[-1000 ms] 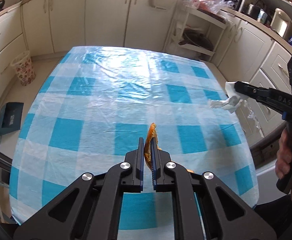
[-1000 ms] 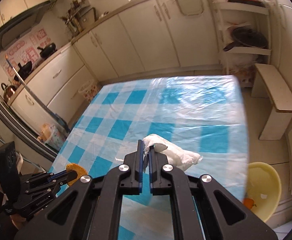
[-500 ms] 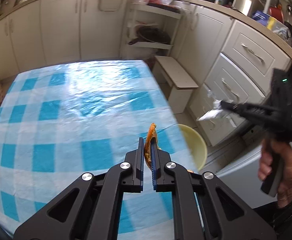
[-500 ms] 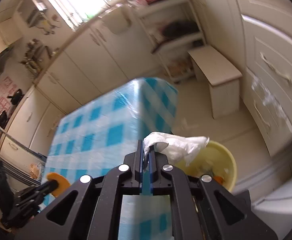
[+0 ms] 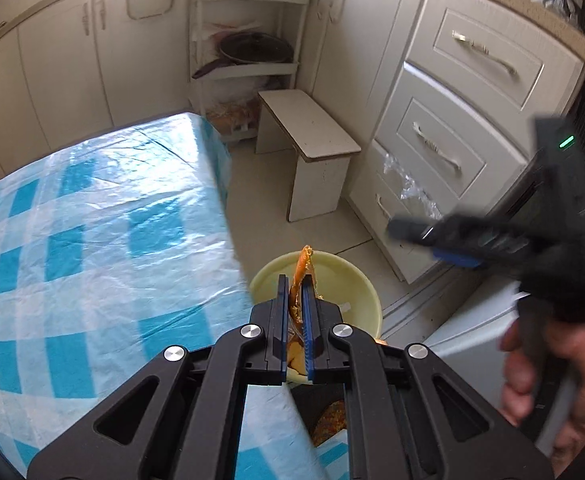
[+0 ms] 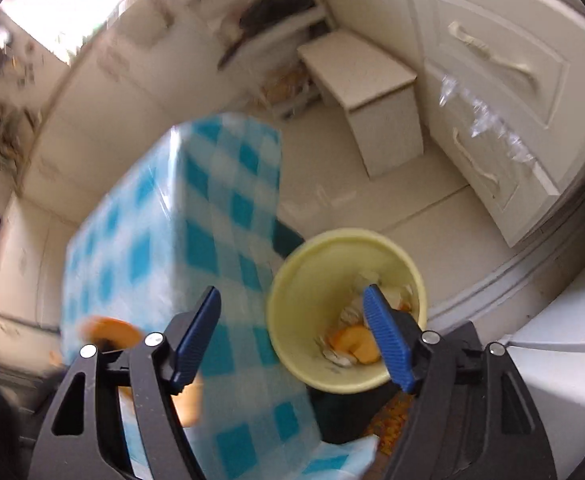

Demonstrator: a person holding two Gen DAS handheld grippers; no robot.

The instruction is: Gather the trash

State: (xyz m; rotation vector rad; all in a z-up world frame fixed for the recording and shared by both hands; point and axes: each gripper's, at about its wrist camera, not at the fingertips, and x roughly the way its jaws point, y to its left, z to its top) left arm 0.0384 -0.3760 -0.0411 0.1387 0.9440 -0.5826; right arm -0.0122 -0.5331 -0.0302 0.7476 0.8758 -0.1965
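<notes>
Desk [image 5: 92, 220] under a blue-checked cloth fills the nine o'clock side of the room. Beside its corner, on the floor at about five o'clock, stands a yellow bin [image 6: 292, 280] with tissue and orange scraps at its bottom. The right hand-held gripper [image 6: 292, 312] hangs above the bin, jaws opening wide with nothing between them. The left hand-held gripper [image 5: 295, 292] is clamped narrow on an orange peel [image 5: 302, 264] over the bin's rim.
</notes>
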